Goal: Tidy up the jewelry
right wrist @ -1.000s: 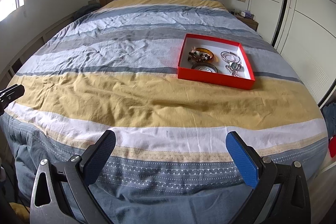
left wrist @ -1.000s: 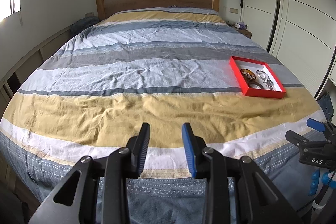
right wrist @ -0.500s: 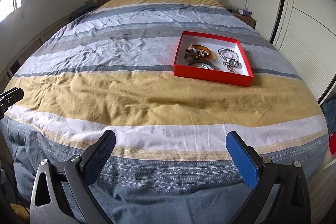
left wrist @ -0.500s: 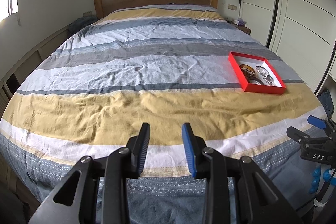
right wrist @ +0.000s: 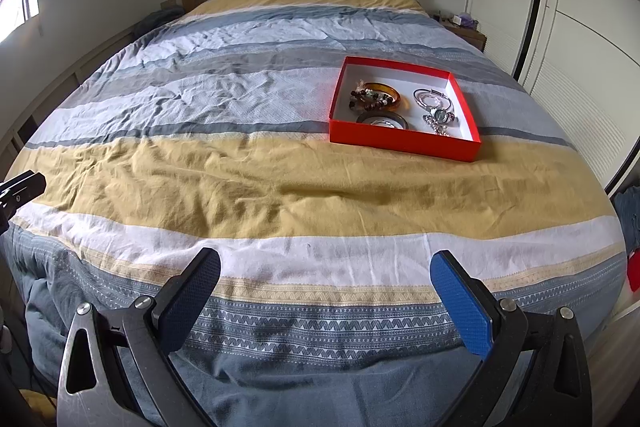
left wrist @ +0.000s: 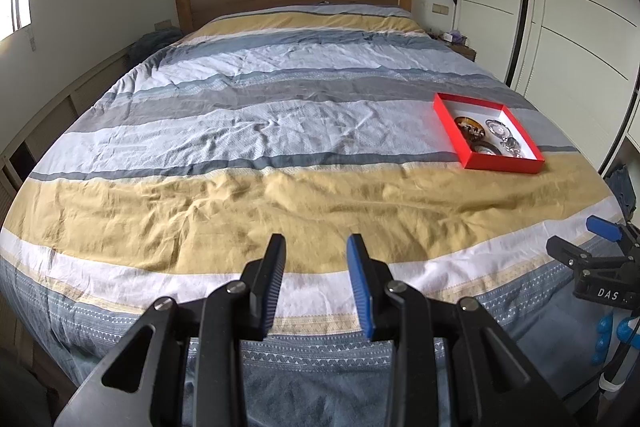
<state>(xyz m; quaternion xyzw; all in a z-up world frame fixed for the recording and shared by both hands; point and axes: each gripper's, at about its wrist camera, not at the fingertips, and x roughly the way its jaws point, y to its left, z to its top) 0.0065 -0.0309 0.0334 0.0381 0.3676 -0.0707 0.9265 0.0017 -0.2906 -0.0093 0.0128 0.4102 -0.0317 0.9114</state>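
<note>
Jewelry sits gathered in a shallow red tray (right wrist: 404, 143) w/ white lining, on the bed (right wrist: 280, 187) right of centre, straddling the grey and yellow stripes. Inside: an amber bangle (right wrist: 384, 91) far left w/ a dark beaded bracelet (right wrist: 366, 101) lying across it, a dark ring-shaped bangle (right wrist: 382, 121) near left, silver bangles (right wrist: 430, 98) far right, a watch (right wrist: 440, 115) and sparkly chain just nearer. Pieces lie loosely, some touching. All are already in the tray, which fits either a finished tidy or a lot awaiting sorting. No jewelry visible on the bedding outside it. Right tongs (right wrist: 326, 303) hover over the foot of the bed, spread wide, holding nothing. Left tongs (left wrist: 316, 283) further left, narrowly parted, also empty. Both well short of the tray.
</note>
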